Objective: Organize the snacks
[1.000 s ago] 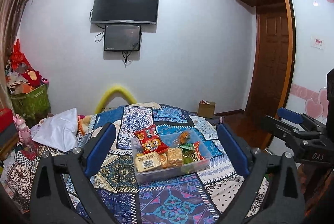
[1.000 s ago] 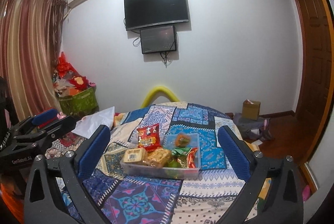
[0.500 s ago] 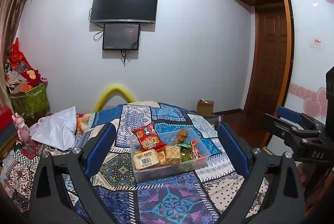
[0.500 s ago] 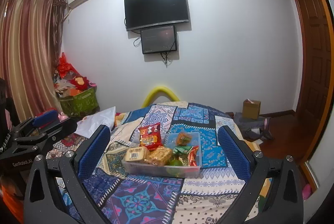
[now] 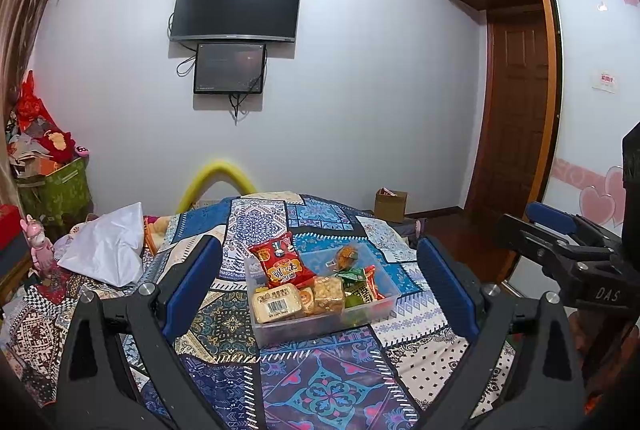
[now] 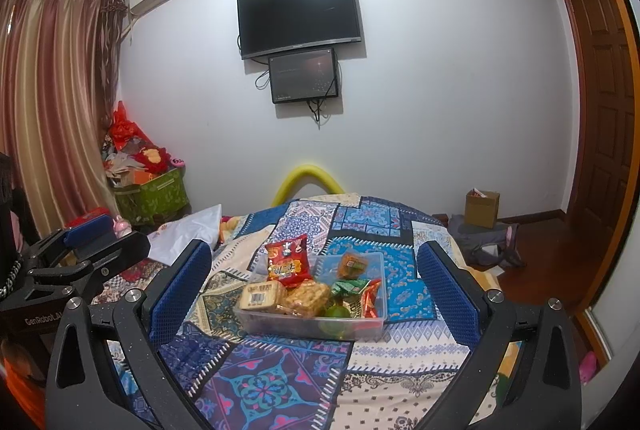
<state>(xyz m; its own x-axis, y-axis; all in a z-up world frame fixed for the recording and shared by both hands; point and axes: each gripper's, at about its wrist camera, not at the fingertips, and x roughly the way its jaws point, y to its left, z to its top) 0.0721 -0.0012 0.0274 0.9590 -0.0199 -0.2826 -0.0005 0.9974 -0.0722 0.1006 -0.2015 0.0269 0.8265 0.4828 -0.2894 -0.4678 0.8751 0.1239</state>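
Note:
A clear plastic box [image 5: 382, 308] [image 6: 370, 324] sits on the patterned bed cover, holding several snacks. A red snack bag [image 5: 281, 262] [image 6: 289, 262] leans at its back left. A pale biscuit pack with a barcode [image 5: 277, 305] [image 6: 261, 296] lies at the front left, and a golden cracker block [image 5: 329, 294] [image 6: 310, 297] beside it. Green and red packets [image 5: 360, 284] [image 6: 358, 294] lie on the right, and an orange packet [image 5: 345, 256] [image 6: 352, 265] at the back. My left gripper [image 5: 320, 286] and right gripper [image 6: 314, 288] both hover above and short of the box, open and empty.
The bed cover [image 5: 328, 386] fills the foreground. A white plastic bag [image 5: 108, 250] lies at the bed's left. A green bin of clutter [image 6: 154, 191] stands by the curtain. A cardboard box [image 6: 482, 207] sits on the wooden floor near the door. Two screens [image 6: 300, 15] hang on the wall.
Both grippers have drifted slightly back and up, so the box looks a little smaller and lower. Nothing was picked up, and the jaws stay wide.

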